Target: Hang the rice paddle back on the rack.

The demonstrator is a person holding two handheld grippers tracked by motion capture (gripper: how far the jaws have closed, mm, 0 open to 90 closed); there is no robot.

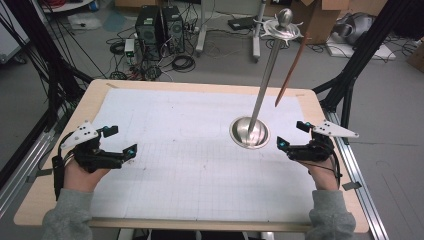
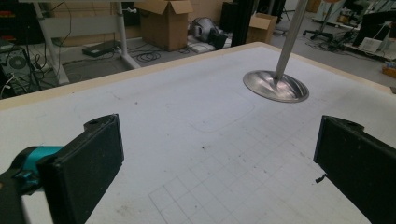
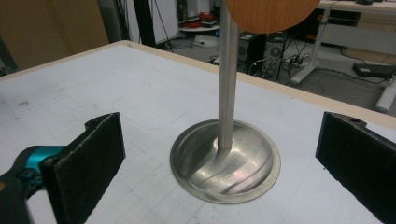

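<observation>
Both tongs are hovering low over the white gridded mat with their jaws spread wide and nothing between them: the left gripper is sitting at about eight o'clock on the table, well apart from the work, while the right gripper is waiting at about four o'clock, near the metal stand and pointing at it. That stand is resting on the mat right of centre, toward two o'clock, its round dished base lying flat and its slim pole rising upright to a hook plate and a knob at the top. From that top a flat wooden piece is hanging (its rounded lower end is showing in the right gripper view, just in front of the pole). Judging by the right gripper's aim, the step in hand is probably a reach for the stand or its hanging piece. To do it well, the right jaws should be staying wide until they are straddling the target squarely, closing on the pole rather than the sloped base, where pads would likely be slipping. The left gripper could be coming across to steady the base, since a tall stand on a small foot is liable to be tipping under a sideways push.
</observation>
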